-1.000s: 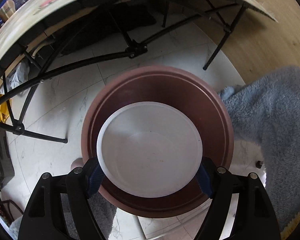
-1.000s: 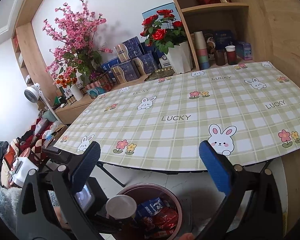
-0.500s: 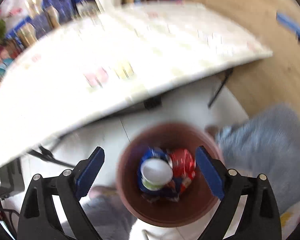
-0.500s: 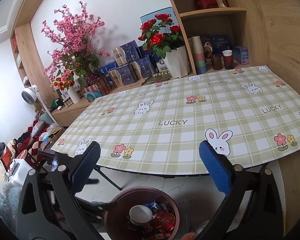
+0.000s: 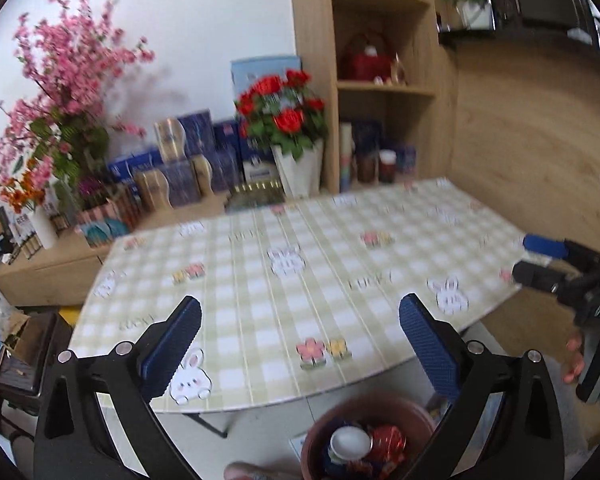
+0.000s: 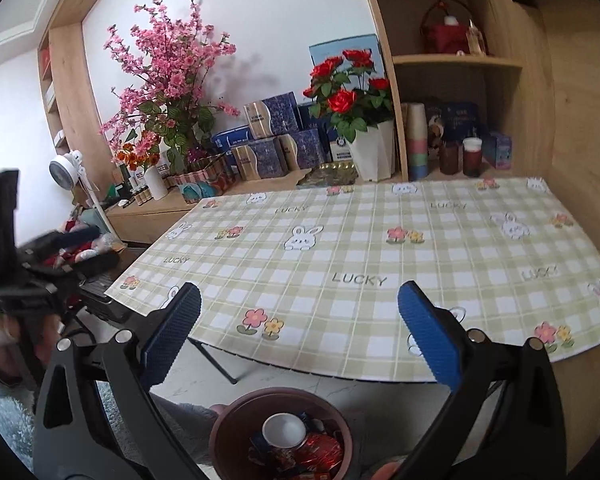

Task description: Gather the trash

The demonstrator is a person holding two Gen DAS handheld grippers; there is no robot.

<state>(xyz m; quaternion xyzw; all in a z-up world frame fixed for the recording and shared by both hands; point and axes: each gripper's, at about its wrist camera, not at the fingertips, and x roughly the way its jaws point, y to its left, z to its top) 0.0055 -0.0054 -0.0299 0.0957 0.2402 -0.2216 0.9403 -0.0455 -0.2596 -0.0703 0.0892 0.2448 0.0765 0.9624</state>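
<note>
In the left wrist view, the left gripper point(image 5: 300, 328) has just been opening its jaws; they stand wide with nothing between them. The cup point(image 5: 350, 442) lies in the bin point(image 5: 320, 428) on the floor, below the near edge of the bench point(image 5: 284, 280), likely placed there for easy drops.

In the right wrist view, the right gripper point(image 6: 299, 322) hangs wide and empty, free for another piece. No trash shows on the bench point(image 6: 380, 248); the bin point(image 6: 228, 428) holds cup point(image 6: 284, 430) and wrappers point(image 6: 320, 450).

The cup point(image 6: 284, 431) lies in the bin point(image 6: 236, 420) on wrappers point(image 6: 320, 454), seemingly, before the table point(image 6: 380, 248)
</note>
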